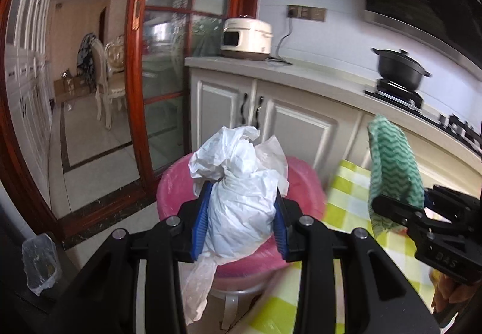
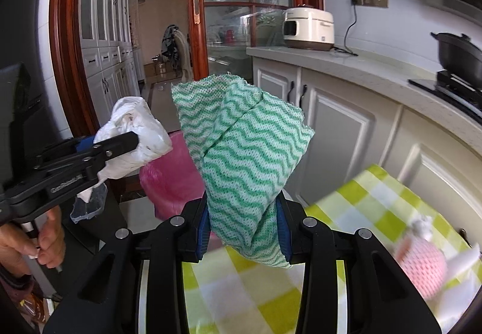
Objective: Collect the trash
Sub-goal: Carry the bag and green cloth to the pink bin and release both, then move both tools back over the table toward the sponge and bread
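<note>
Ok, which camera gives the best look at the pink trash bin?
The left wrist view: the pink trash bin shows its rim and liner, partly behind the white plastic bag. The right wrist view shows only a slice of its side, between that bag and the green cloth.

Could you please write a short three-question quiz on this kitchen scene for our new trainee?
1. True or false: the right gripper is shut on a green wavy-patterned cloth.
2. What does the left gripper hold? A) a black pot B) a crumpled white plastic bag C) a pink foam net
3. Fill in: right behind the held bag in the left wrist view stands a bin lined with a ____ bag.

Key
1. True.
2. B, the white plastic bag sits between its blue pads.
3. Pink: the pink-lined bin stands beside the table with the green checked cloth.
</note>
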The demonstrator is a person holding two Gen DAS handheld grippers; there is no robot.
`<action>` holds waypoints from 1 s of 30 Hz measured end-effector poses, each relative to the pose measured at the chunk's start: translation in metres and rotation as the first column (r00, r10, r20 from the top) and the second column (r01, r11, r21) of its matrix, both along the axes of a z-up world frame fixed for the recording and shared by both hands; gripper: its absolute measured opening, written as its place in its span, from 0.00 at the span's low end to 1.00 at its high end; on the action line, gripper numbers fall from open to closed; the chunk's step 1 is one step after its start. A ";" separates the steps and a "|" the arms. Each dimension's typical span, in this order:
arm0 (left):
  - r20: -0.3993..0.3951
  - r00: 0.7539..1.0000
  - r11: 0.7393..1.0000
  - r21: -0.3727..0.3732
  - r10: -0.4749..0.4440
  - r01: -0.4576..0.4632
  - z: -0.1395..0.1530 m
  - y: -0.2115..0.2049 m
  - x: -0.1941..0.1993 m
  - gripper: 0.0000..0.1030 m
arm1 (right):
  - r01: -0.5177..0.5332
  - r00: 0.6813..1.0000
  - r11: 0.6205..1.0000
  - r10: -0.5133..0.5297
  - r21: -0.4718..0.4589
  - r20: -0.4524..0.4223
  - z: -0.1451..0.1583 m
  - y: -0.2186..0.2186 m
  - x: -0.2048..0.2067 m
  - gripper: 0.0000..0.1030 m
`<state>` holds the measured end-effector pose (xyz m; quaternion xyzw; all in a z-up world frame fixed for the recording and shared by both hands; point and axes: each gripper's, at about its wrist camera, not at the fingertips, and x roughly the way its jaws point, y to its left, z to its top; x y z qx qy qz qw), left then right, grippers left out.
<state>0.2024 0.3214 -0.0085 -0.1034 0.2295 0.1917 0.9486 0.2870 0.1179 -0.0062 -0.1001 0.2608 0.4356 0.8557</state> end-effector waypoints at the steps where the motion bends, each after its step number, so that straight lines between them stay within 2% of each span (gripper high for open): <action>1: 0.004 1.000 1.000 -0.009 0.002 -0.002 -0.002 0.007 0.005 0.35 | -0.010 1.000 1.000 0.010 -0.004 -0.002 -0.002 0.009 0.006 0.35; 8: -0.010 1.000 0.999 -0.037 0.004 -0.005 -0.023 0.047 0.039 0.36 | -0.035 0.999 0.999 0.035 -0.008 -0.024 -0.014 0.051 0.043 0.36; 11: -0.027 0.999 0.999 -0.037 -0.020 0.019 -0.034 0.056 0.051 0.49 | -0.040 0.998 0.999 0.040 -0.004 -0.038 -0.018 0.061 0.053 0.36; 15: -0.011 1.000 1.000 -0.014 0.014 -0.014 -0.038 0.064 0.050 0.69 | -0.059 0.997 0.998 0.058 -0.018 -0.048 -0.024 0.075 0.062 0.36; 19: -0.012 0.997 0.997 0.011 0.080 -0.080 -0.037 0.069 0.036 0.71 | -0.080 0.995 0.997 0.078 -0.016 -0.069 -0.032 0.087 0.066 0.36; 21: -0.008 0.993 0.993 0.023 0.117 -0.117 -0.035 0.071 0.024 0.71 | -0.092 0.993 0.996 0.090 -0.016 -0.079 -0.035 0.092 0.066 0.39; 23: -0.008 0.990 0.990 0.026 0.138 -0.137 -0.033 0.071 0.011 0.73 | -0.090 0.992 0.996 0.088 -0.012 -0.089 -0.038 0.096 0.067 0.53; 26: -0.004 0.986 0.986 0.025 0.165 -0.165 -0.027 0.069 -0.008 0.75 | -0.080 0.993 0.997 0.080 0.004 -0.085 -0.036 0.093 0.062 0.67; 30: 0.006 0.983 0.983 0.028 0.183 -0.183 -0.019 0.057 -0.032 0.78 | -0.065 0.995 0.998 0.066 0.020 -0.069 -0.025 0.079 0.051 0.67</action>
